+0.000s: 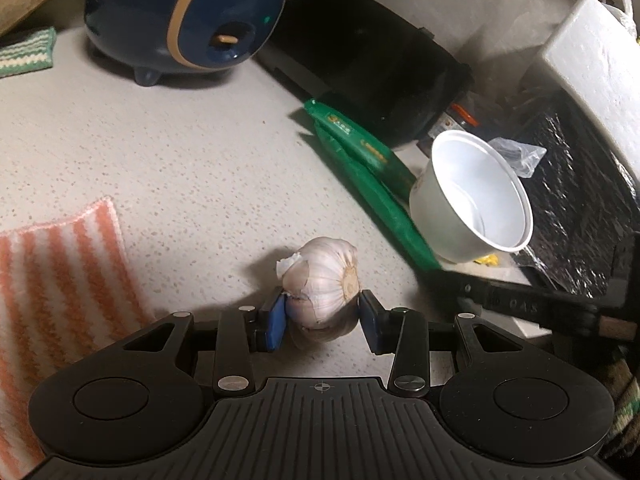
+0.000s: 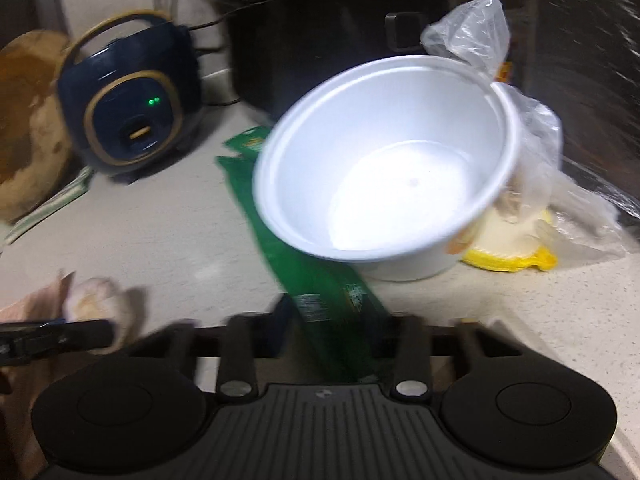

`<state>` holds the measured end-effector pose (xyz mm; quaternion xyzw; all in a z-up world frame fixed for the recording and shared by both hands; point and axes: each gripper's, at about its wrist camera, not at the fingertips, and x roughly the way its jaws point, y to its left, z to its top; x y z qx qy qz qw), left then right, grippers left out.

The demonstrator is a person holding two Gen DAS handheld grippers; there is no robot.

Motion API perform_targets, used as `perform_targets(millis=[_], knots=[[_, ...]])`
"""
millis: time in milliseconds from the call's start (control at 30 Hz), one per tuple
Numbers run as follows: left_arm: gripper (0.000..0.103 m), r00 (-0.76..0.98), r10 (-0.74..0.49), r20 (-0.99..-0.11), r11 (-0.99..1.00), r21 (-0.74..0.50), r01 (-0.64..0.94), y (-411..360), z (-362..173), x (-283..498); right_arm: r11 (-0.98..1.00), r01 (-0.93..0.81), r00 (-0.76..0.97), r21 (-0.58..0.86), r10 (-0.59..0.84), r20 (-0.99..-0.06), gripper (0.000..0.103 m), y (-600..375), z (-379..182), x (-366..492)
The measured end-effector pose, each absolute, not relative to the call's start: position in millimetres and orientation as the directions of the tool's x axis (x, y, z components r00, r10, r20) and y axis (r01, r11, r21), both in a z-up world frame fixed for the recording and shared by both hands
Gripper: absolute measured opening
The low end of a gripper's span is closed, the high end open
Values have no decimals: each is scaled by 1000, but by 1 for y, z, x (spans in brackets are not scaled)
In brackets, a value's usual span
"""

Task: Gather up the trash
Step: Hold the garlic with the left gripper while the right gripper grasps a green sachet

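A garlic bulb (image 1: 324, 280) lies on the speckled counter, between the blue pads of my left gripper (image 1: 323, 320), which touch its sides. A green wrapper (image 1: 368, 176) lies to the right, with a tilted white paper bowl (image 1: 476, 196) resting on its end. In the blurred right wrist view, my right gripper (image 2: 330, 328) has its jaws on either side of the near end of the green wrapper (image 2: 316, 292). The white bowl (image 2: 392, 160) leans on the wrapper just ahead. The garlic (image 2: 98, 300) shows at the left with the left gripper's finger.
A dark blue rice cooker (image 1: 188, 20) and a black appliance (image 1: 360, 64) stand at the back. An orange-striped cloth (image 1: 60, 280) lies left. Clear plastic bags (image 2: 480, 32) and a yellow-rimmed item (image 2: 512, 248) sit behind the bowl. A foil-covered surface (image 1: 580, 200) is at right.
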<state>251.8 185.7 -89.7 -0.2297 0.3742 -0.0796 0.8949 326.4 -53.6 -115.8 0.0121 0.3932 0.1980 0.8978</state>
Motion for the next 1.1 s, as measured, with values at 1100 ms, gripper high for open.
perform_targets(millis=[1100], knots=[[44,673,-252,-696,925,-377,-44,171,-84,257,844,-503,514,188,467,-720,56,-12,-117,332]])
